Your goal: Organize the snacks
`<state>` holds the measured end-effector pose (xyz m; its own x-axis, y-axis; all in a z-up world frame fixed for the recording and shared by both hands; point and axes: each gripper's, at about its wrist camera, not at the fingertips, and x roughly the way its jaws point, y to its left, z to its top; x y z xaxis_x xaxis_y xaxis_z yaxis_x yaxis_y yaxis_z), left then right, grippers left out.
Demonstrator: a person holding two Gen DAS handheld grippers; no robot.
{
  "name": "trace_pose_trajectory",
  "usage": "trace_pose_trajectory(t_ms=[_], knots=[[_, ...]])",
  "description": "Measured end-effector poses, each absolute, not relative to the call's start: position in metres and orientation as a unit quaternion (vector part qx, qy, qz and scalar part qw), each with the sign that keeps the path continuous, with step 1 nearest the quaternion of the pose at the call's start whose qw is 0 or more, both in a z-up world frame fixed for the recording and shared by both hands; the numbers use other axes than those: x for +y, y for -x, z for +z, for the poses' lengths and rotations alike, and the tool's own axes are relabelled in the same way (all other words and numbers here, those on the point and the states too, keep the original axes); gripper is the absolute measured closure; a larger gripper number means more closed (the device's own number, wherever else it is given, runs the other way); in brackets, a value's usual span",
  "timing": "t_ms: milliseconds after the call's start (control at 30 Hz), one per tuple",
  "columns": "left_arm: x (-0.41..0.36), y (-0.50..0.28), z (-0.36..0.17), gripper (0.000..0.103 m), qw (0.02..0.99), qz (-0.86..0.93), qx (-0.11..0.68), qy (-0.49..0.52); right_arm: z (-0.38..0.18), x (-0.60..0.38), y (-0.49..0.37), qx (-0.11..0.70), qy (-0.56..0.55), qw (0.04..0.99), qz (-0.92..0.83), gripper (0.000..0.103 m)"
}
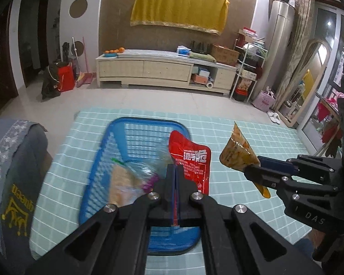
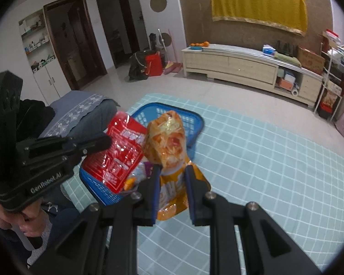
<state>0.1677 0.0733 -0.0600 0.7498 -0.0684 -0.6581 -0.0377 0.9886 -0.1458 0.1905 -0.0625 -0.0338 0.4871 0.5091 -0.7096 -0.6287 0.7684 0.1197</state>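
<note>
Looking along the left gripper (image 1: 175, 171), a flat red foil snack packet with white lettering (image 1: 191, 160) is being pinched by its lower edge between the clenched jaws and held up above a blue slatted plastic basket (image 1: 117, 142). That basket is being seen resting on a pale green checked tablecloth (image 1: 240, 206), with blurred clear-wrapped snacks (image 1: 130, 178) lying inside it. Off to the right, a glossy orange snack pouch (image 1: 238, 153) is being gripped by the right gripper (image 1: 254, 168), clear of the basket and above the cloth.

Switching to the right wrist view, the orange snack pouch (image 2: 166, 146) is being clamped low down between the right gripper's (image 2: 172, 171) jaws, its top standing upright in front of the blue basket (image 2: 195, 121). Just beside it on the left, the red packet (image 2: 121, 151) is being held over the basket by the left gripper (image 2: 103, 143), the two packets nearly touching. The tablecloth (image 2: 263, 171) is being seen spreading beneath.
</note>
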Motion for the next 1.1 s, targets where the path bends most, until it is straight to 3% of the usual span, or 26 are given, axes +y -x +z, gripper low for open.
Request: trace_pose_trajectory(t_ms=[533, 633, 667, 733, 800, 867, 1033, 1100], knots=[[0.137, -0.196, -0.092, 0.102, 0.920, 0.008, 0.385, 0.076, -0.072, 0.007, -0.224, 0.444, 0.081, 0.825, 0.340, 0.078], [0.139, -0.202, -0.097, 0.101, 0.919, 0.013, 0.388, 0.067, -0.076, 0.017, -0.225, 0.449, 0.091, 0.820, 0.342, 0.070], [0.139, -0.203, -0.098, 0.098, 0.918, 0.018, 0.391, 0.060, -0.078, 0.019, -0.226, 0.451, 0.095, 0.820, 0.339, 0.067], [0.138, -0.203, -0.101, 0.071, 0.917, 0.012, 0.395, 0.054, -0.079, 0.019, -0.227, 0.446, 0.103, 0.827, 0.325, 0.055], [0.136, -0.199, -0.101, 0.060, 0.919, 0.000, 0.390, 0.058, -0.076, 0.015, -0.226, 0.437, 0.103, 0.836, 0.316, 0.026], [0.131, -0.195, -0.101, 0.055, 0.920, 0.000, 0.389, 0.046, -0.073, 0.009, -0.221, 0.424, 0.105, 0.845, 0.307, 0.020], [0.105, -0.171, -0.101, 0.036, 0.929, -0.010, 0.369, 0.020, -0.071, -0.019, -0.208, 0.415, 0.094, 0.862, 0.275, 0.018], [0.094, -0.159, -0.100, 0.036, 0.932, -0.019, 0.362, 0.018, -0.068, -0.030, -0.199, 0.409, 0.088, 0.869, 0.265, 0.018]])
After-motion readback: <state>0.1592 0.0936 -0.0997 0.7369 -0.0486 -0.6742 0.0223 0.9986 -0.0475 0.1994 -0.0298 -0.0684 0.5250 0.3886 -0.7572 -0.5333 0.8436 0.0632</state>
